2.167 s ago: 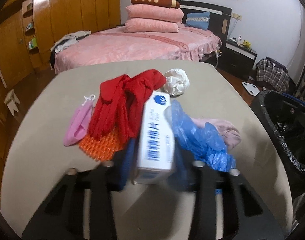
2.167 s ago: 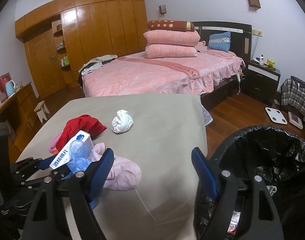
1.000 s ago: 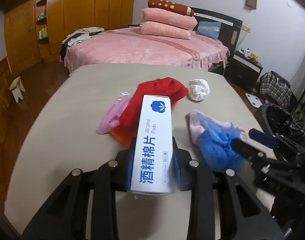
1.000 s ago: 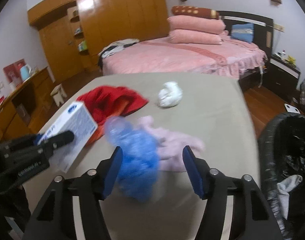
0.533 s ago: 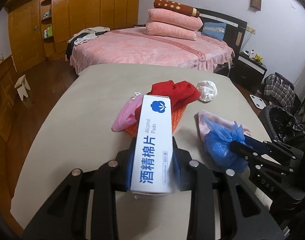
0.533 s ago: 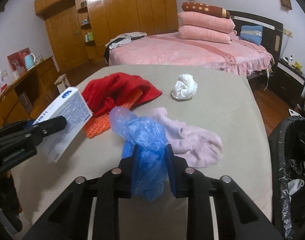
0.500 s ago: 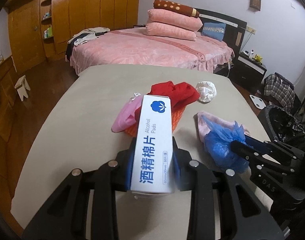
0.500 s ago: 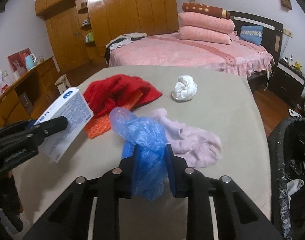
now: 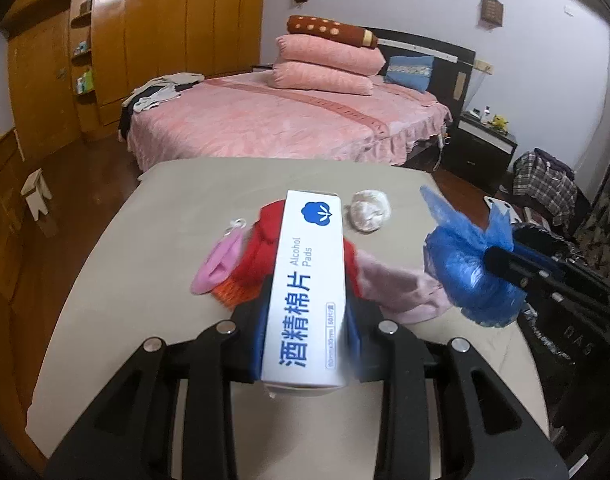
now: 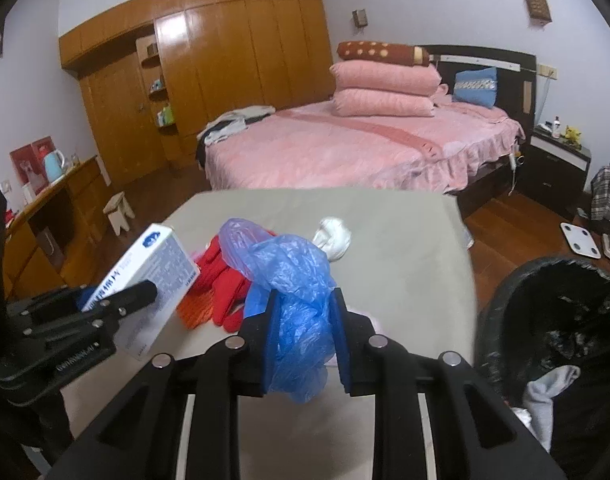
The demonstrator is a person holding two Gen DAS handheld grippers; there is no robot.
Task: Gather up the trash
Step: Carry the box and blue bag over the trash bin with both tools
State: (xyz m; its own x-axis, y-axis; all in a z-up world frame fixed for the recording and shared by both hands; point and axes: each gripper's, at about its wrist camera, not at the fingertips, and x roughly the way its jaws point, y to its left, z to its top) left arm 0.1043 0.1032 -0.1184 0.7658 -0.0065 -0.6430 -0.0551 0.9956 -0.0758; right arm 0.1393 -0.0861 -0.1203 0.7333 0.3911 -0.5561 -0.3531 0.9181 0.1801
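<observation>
My left gripper is shut on a white box of alcohol pads, held lengthwise above the beige table. The right wrist view shows the same box at the left. My right gripper is shut on a crumpled blue plastic bag, which hangs clear of the table; the left wrist view shows this bag at the right. A white crumpled wad lies farther back on the table. A bin with a black liner stands open by the table's right edge.
On the table lie a red cloth, an orange piece, a pink mask and a pale pink sock. A pink bed stands beyond the table, and a small wooden stool sits on the floor at left.
The right gripper, open around the blue bag a second ago, has shut on it and lifted it off the pink sock. The left gripper has risen with the box.
</observation>
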